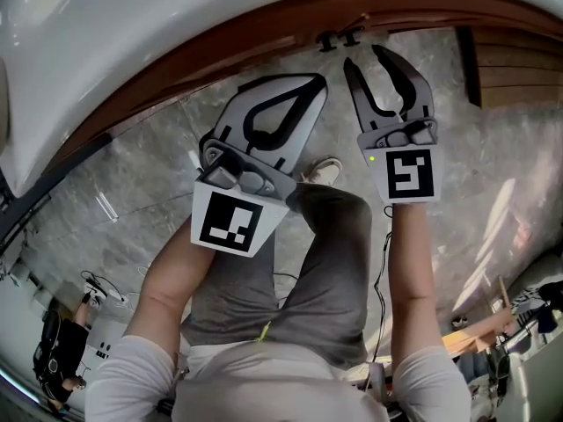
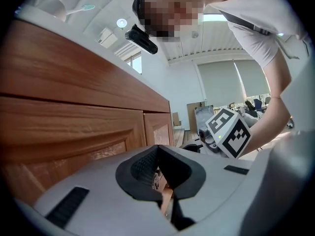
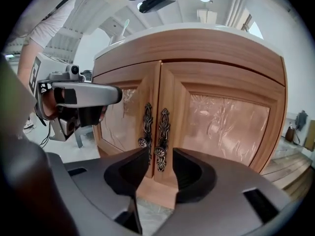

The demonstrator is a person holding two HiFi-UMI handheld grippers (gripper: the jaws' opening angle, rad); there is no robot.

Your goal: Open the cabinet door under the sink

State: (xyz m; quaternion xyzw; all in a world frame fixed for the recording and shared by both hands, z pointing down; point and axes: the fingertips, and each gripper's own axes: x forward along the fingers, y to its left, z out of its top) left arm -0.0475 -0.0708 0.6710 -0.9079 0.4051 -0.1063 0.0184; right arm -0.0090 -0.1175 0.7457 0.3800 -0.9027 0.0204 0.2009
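The wooden cabinet under the white sink (image 1: 132,25) has two doors, a left door (image 3: 125,112) and a right door (image 3: 226,117), both closed. Two ornate metal handles (image 3: 155,132) hang side by side at the seam; from above they show as small dark knobs (image 1: 339,38). My right gripper (image 1: 365,57) (image 3: 160,156) is open, pointed at the handles and a short way off, with nothing between its fingers. My left gripper (image 1: 317,80) (image 2: 157,151) is shut on nothing, held to the left beside the cabinet front; it also shows in the right gripper view (image 3: 83,95).
Grey marble floor (image 1: 149,183) lies in front of the cabinet. The person's leg and shoe (image 1: 325,172) stand close below the grippers. Wooden planks (image 1: 510,60) lie right of the cabinet. Clutter sits at the lower corners of the head view.
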